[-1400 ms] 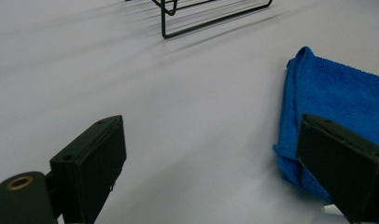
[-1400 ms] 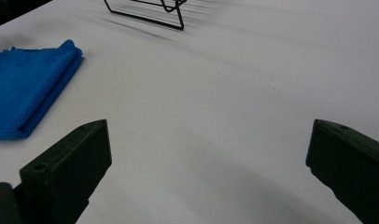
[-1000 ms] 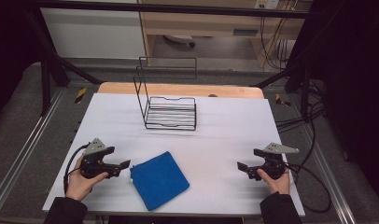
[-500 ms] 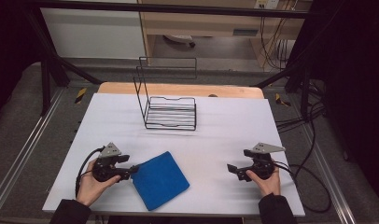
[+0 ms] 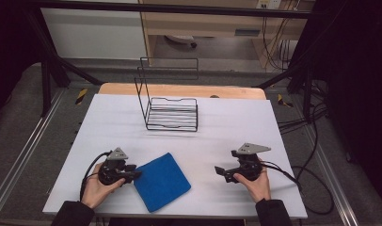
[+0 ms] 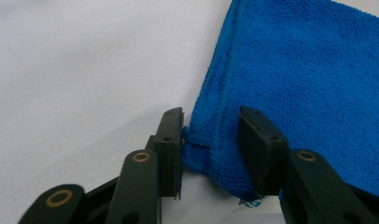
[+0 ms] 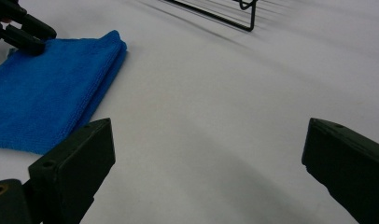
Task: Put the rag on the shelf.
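The left gripper (image 6: 210, 140) rose from the six o'clock edge, its two black jaws straddling the hemmed corner of a blue microfibre cloth (image 6: 309, 74). The jaws had just been closing, with the cloth's corner between them. The jaw toward nine o'clock touched the folded edge of the corner; the jaw toward three o'clock lay over the cloth's surface, a strip of blue pile visible between the two. The cloth spread from the centre up toward one and three o'clock, its stitched edge running toward twelve. It lay flat on a white table surface (image 6: 75, 70), which took up the nine to eleven o'clock side. At six o'clock a small white label with a blue mark peeked from under the cloth.
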